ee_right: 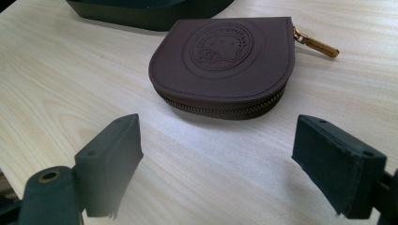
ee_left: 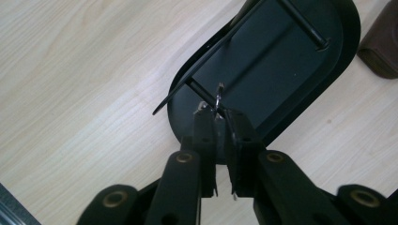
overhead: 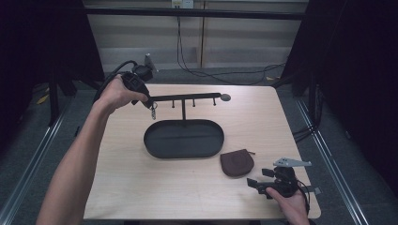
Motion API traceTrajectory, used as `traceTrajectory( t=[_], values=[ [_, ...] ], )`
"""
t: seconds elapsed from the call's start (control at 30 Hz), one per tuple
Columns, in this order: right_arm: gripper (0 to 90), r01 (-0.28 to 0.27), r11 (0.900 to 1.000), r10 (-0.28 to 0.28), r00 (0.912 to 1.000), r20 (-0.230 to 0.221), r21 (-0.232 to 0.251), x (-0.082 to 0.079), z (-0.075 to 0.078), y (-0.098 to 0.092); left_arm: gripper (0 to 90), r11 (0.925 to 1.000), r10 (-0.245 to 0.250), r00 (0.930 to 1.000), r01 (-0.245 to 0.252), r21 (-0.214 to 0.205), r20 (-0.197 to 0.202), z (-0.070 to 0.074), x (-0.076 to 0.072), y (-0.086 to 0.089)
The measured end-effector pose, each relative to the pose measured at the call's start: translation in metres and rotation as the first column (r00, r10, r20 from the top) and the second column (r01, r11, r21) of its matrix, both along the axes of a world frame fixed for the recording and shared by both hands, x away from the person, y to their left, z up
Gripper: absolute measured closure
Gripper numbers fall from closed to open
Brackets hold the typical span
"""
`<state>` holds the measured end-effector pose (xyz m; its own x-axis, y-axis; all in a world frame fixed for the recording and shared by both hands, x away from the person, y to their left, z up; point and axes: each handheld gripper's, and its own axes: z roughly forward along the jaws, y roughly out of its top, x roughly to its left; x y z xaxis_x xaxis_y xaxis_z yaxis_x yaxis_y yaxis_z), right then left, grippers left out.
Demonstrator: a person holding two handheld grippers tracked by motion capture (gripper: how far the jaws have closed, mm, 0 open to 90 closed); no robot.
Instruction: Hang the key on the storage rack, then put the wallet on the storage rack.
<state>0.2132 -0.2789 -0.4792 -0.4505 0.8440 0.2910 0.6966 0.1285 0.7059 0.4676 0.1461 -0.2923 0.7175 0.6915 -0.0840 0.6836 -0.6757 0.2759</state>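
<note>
A black stand has an oval tray base (overhead: 155, 140) and a horizontal bar (overhead: 187, 97) with short pegs. My left gripper (overhead: 149, 104) is held at the bar's left end, above the tray. In the left gripper view its jaws (ee_left: 219, 115) stand a narrow slit apart, and a small metal key ring (ee_left: 219, 95) sits at their tips by a peg. The ring (overhead: 153, 112) dangles under the bar. A brown zipped coin pouch (overhead: 237, 162) lies right of the tray. My right gripper (overhead: 258, 178) rests on the table near it, open wide, with the pouch (ee_right: 225, 61) just ahead of its jaws (ee_right: 216, 150).
The tray base (ee_left: 291, 47) lies directly under the left jaws, with the pouch (ee_left: 382, 47) at that view's right edge. The pouch's brass zip pull (ee_right: 317, 43) points away from the tray. Bare wooden tabletop (overhead: 122, 178) stretches along the front left. Cables run on the floor beyond the table.
</note>
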Motion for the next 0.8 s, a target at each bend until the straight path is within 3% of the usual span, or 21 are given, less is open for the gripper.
traceTrajectory(
  t=[0.1,0.47,0.8],
  values=[
    [15.6,0.0,1.0,0.0,1.0,0.0,0.0,0.0,0.0,0.0,82.6,0.9997,-0.006,0.9999,0.006,-0.023,-0.008,-0.001,-0.003,0.004],
    [15.6,0.005,1.0,-0.005,1.0,-0.003,-0.005,-0.001,0.0,0.0,70.3,0.9955,0.026,0.9985,-0.022,-0.093,0.048,-0.008,-0.022,0.023],
    [15.6,0.001,1.0,-0.001,1.0,-0.001,-0.006,-0.001,0.0,0.0,60.2,0.9847,0.068,0.9934,-0.052,-0.166,0.092,-0.012,-0.042,0.041]
  ],
)
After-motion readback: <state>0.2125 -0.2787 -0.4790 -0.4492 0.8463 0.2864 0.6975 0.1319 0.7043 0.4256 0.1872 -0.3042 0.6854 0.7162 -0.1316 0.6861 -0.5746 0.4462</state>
